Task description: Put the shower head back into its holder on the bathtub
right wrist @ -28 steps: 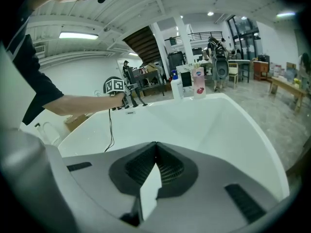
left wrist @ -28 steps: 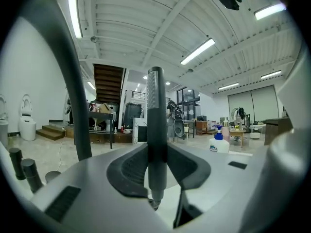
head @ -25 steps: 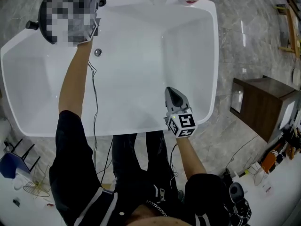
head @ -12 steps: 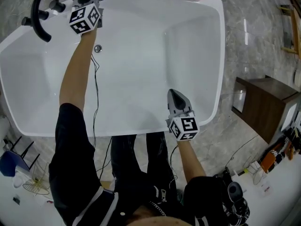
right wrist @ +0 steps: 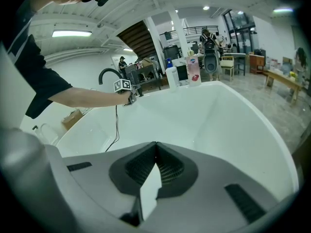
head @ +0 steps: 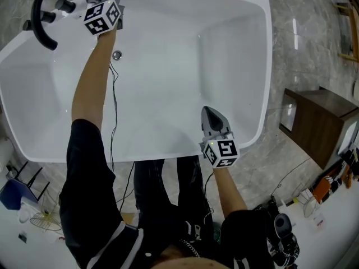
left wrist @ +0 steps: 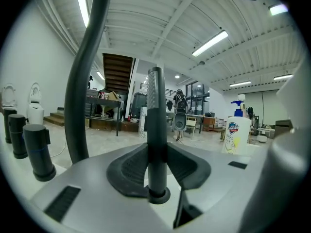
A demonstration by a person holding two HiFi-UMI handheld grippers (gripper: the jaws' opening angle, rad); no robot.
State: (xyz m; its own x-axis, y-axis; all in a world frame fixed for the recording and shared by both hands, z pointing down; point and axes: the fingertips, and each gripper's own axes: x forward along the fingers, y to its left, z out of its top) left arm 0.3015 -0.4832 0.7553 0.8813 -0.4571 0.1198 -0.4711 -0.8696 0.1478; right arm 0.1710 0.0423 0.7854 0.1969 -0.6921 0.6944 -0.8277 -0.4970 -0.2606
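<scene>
**A:** Far-left corner of the glossy white bathtub (head: pixel 235 66): a person's left gripper (left wrist: pixel 156 148) clamps its ridged pads round a slim, dark grey, rod-shaped shower head (left wrist: pixel 154 115). It's held upright beside the black curved tap spout (head: pixel 35 13).

**B:** And the other hand?

**A:** The right gripper (head: pixel 208 113) hangs over the tub's near rim, well apart from the action. Jaws pressed together w/ nothing between them.

**B:** Is the shower head home yet?

**A:** Can't tell. A dark ring (left wrist: pixel 158 196) circles its foot, just above the white ledge. Could be the holder's mouth, could be the head's own collar.

**B:** How'd you expect it to handle?

**A:** Stiff, smooth, round. Prob. light, but slick, esp. if wet. A round shaft can swivel or slide between two pads, so mid-shaft is the spot: below the textured spray strip near the top, above the ring. That's approx. where the pads sit now. No hose is visible, but if one runs under the ledge I'd expect some drag on the way down.

**B:** Fragile?

**A:** Not very, I'd say. The worry's more a knock vs. the glossy tub or the tap if it slips. Keep it plumb, lower it straight, and don't let go till it sits.
</scene>
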